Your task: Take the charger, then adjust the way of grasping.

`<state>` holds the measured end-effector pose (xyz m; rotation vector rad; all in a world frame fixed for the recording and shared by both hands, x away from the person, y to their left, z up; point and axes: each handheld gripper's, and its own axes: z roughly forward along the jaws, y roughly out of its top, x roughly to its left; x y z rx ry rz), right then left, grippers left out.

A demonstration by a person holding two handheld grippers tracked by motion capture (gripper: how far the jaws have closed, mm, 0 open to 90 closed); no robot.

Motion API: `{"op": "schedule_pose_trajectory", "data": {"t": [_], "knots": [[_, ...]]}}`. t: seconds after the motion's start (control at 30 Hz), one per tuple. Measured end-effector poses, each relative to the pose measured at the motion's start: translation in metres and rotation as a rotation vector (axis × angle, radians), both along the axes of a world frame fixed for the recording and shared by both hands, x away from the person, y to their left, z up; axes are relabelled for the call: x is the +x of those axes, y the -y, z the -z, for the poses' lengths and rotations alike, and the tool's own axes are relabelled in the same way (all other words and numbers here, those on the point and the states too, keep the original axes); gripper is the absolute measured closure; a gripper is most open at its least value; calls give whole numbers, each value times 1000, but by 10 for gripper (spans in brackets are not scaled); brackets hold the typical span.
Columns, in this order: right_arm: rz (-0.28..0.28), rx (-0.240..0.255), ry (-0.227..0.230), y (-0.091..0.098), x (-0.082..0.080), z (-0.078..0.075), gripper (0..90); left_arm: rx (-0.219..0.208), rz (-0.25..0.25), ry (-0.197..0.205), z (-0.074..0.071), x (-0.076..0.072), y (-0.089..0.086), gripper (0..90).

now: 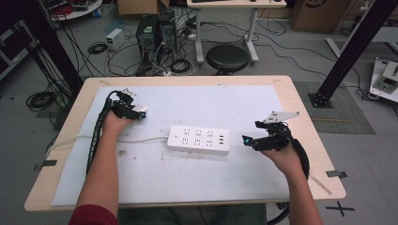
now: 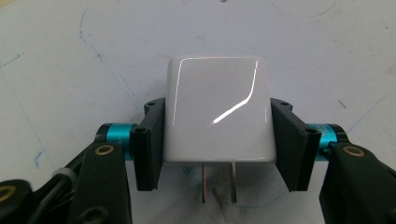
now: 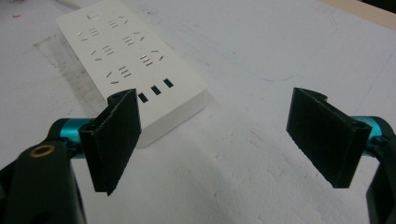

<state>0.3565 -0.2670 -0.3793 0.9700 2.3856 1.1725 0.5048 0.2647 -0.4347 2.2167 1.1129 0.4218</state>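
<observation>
Between the two sets of jaws only the power strip (image 1: pixel 199 139) interrupts the bare desk (image 1: pixel 244 183).

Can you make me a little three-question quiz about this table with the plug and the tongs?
1. True or false: the left tongs are shut on the white plug adapter.
2. How many metal prongs show on it?
3. The right tongs are: A) open, B) holding the power strip.

Key: 1 true; 2 two; 3 A.
</observation>
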Motion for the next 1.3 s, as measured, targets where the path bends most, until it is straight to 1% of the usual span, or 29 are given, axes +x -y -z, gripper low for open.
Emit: {"op": "schedule_pose_trajectory", "data": {"t": [0.13,0.23,0.27,0.43,0.5,0.6,0.63,0.67,0.7,0.73,0.77,0.8,0.83,0.87,0.9,0.97,1.0,1.03,1.07,1.1,1.17,1.2,1.3], "knots": [[2,3,1,0,0,0,182,-13,15,25,-10,-9,0,425],[-1,12,3,2,0,-1,182,-28,25,36,-24,-21,-3,426],[0,17,-1,2,-1,-1,182,-30,27,46,-28,-26,-5,425],[-13,35,8,3,-4,-3,182,-39,47,86,-57,-54,-8,425],[-16,42,10,2,-6,-4,182,-50,55,93,-68,-67,-7,425],[-26,43,13,2,-8,-6,182,-57,96,117,-82,-87,-3,426],[-27,46,8,2,-9,-7,182,-60,106,120,-85,-93,-1,425],[-32,47,17,1,-9,-7,182,-59,119,125,-88,-99,0,425],[-30,45,13,1,-10,-8,182,-62,127,138,-90,-106,2,425],[-35,47,19,1,-10,-8,182,-62,127,138,-90,-106,2,425],[-35,47,17,0,-10,-8,182,-81,157,146,-91,-117,6,425],[-35,47,17,0,-10,-8,182,-81,157,146,-91,-117,6,425],[-37,45,20,-1,-10,-8,182,-83,178,154,-92,-123,9,425],[-37,45,20,-1,-10,-8,182,-83,178,154,-92,-123,9,425],[-45,42,23,-1,-10,-8,182,-83,209,161,-91,-132,13,425],[-43,46,17,-2,-11,-8,182,-88,238,170,-89,-140,17,425],[-43,41,21,-2,-11,-8,182,-99,253,172,-88,-144,19,425],[-46,37,25,-1,-10,-9,182,-99,266,177,-88,-147,21,426],[-42,38,13,-1,-11,-9,182,-99,281,183,-87,-150,23,425],[-40,37,16,1,-11,-10,182,-111,289,184,-86,-152,25,425],[-40,36,15,1,-11,-10,182,-121,311,194,-86,-155,31,425],[-49,37,18,1,-11,-10,182,-119,322,191,-86,-156,34,425],[-61,32,19,-1,-14,-11,182,-130,368,208,-82,-159,45,425]]}}
